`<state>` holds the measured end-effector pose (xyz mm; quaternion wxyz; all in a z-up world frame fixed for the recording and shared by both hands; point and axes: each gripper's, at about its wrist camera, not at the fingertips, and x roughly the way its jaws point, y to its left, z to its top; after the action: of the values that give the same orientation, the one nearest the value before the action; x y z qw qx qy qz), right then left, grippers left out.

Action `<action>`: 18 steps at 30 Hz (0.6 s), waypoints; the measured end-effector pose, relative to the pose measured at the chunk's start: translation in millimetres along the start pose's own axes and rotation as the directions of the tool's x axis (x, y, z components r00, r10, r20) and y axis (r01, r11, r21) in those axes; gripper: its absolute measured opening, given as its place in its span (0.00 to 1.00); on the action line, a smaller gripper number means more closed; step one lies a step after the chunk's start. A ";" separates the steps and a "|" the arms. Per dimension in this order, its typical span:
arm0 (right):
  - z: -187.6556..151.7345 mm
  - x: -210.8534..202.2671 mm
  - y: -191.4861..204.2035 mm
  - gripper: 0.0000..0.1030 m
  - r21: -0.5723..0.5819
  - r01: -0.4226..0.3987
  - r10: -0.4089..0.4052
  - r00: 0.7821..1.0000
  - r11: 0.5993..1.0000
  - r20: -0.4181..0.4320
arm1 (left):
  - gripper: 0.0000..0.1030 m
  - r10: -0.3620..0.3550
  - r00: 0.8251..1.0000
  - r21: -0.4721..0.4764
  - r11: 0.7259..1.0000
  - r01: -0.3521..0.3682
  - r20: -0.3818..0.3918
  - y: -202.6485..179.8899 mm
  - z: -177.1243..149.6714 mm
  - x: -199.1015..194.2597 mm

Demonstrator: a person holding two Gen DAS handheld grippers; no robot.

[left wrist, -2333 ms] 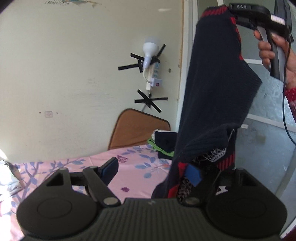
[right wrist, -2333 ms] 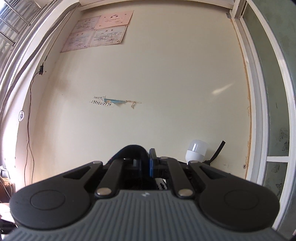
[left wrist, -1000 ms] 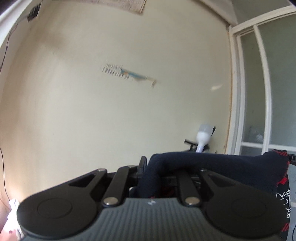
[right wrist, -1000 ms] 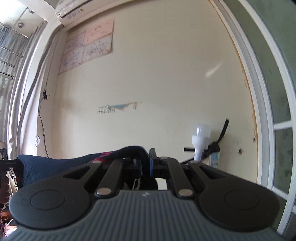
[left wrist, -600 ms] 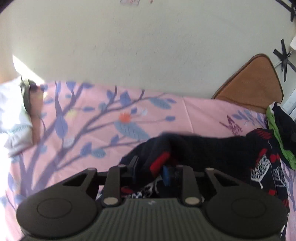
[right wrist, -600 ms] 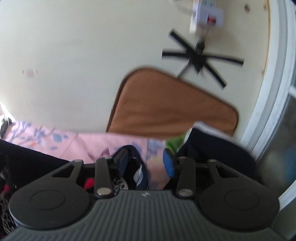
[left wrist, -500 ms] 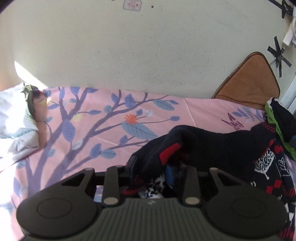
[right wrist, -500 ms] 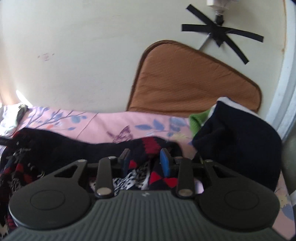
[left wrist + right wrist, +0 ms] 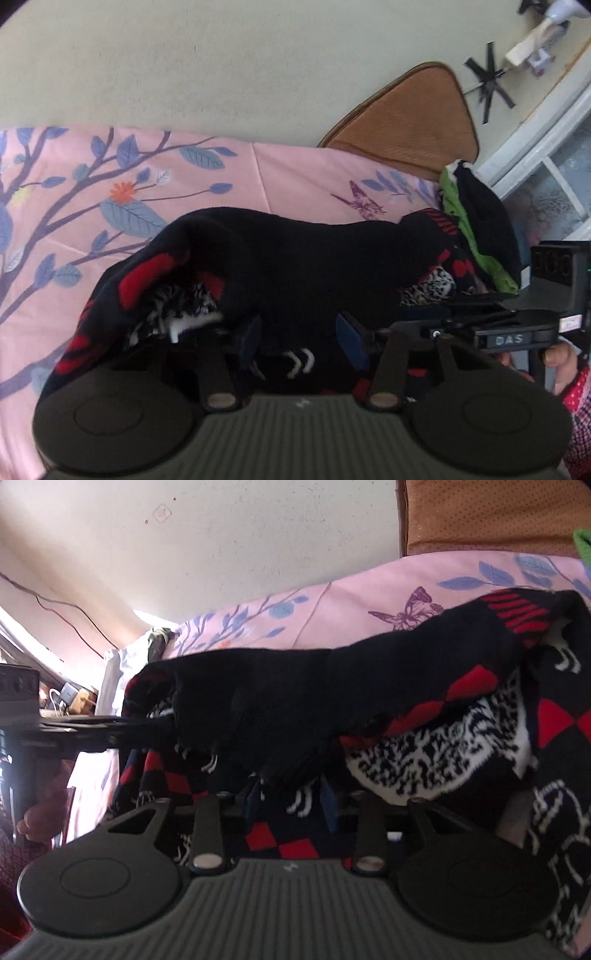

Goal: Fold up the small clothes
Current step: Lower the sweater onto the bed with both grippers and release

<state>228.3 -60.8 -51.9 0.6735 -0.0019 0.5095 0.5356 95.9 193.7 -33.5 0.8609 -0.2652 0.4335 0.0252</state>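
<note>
Left wrist: pink floral bedsheet [image 9: 295, 173], cream wall [image 9: 221, 55].

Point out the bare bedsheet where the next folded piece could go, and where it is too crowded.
Free: the pink floral bedsheet between the wall and the dark patterned sweater, running leftward. Crowded: the right end, where the green and black clothes pile sits below the brown cushion, and around both grippers, where the sweater spreads.
</note>
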 end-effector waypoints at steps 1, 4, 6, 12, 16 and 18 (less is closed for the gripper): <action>10.3 4.4 1.5 0.35 -0.013 -0.014 0.014 1.000 1.000 -0.006 | 0.41 0.002 1.000 -0.022 1.000 -0.002 -0.008 4.7 12.8 13.1; 55.7 15.4 9.5 0.31 -0.092 0.024 -0.010 0.987 0.995 0.158 | 0.41 0.047 0.988 -0.065 0.997 -0.038 0.146 10.2 68.8 22.5; 87.3 17.6 12.6 0.33 -0.085 0.155 -0.120 0.937 0.984 0.328 | 0.44 0.048 0.965 -0.138 0.990 -0.012 0.257 16.2 95.6 10.0; 98.0 -32.5 22.5 0.37 -0.062 0.175 -0.130 0.886 0.983 0.445 | 0.65 0.065 0.906 -0.043 0.998 -0.051 0.419 13.9 65.1 -69.8; 41.7 -84.9 24.8 0.38 -0.106 0.193 -0.129 0.891 0.975 0.436 | 0.75 0.164 0.906 0.011 0.983 -0.182 0.389 22.3 -7.1 -110.5; 0.4 -112.1 25.6 0.39 -0.112 0.222 -0.151 0.883 0.969 0.444 | 0.79 0.201 0.917 0.002 0.977 -0.215 0.344 30.4 -47.4 -123.2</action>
<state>220.4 -130.3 39.3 0.8157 0.0139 0.3003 0.4942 -23.9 220.1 24.0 0.9205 -0.1920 0.3037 0.1534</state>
